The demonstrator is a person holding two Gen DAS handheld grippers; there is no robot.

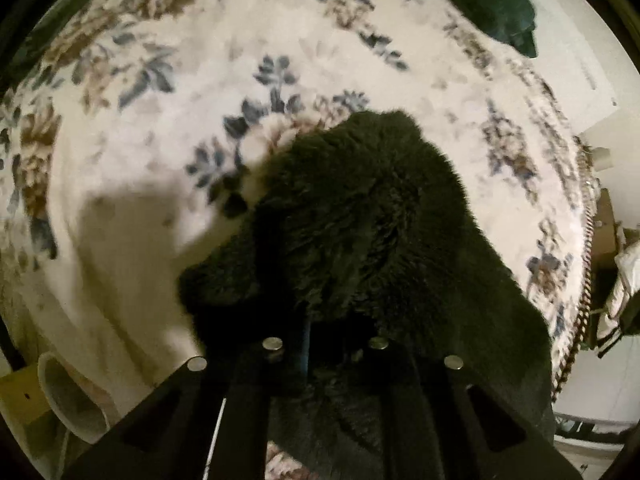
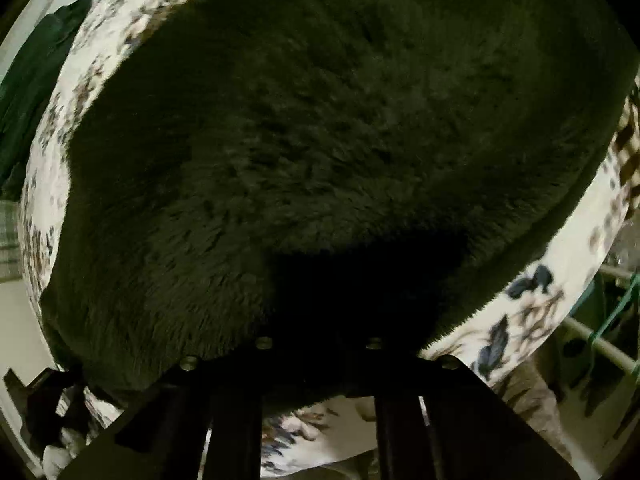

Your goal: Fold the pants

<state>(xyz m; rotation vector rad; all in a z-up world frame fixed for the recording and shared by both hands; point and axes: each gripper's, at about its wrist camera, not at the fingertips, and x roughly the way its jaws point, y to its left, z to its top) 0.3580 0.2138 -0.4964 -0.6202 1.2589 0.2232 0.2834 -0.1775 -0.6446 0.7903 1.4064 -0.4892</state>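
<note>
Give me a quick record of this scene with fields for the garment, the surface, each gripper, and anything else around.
garment: dark green fuzzy fleece pants, bunched, lying on the surface
surface: cream bedspread with blue and brown floral print
left gripper: shut on the pants, fingers buried in the fleece
right gripper: shut on the pants, tips hidden in shadow
other: smooth dark green cloth at the bedspread's far edge

The pants (image 1: 360,216) lie on the bedspread (image 1: 132,160) (a second garment (image 1: 496,4) lies at its far edge).

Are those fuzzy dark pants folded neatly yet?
Not neatly: the pants sit bunched in a rumpled heap on the floral cover. Folds underneath: cannot tell.
</note>
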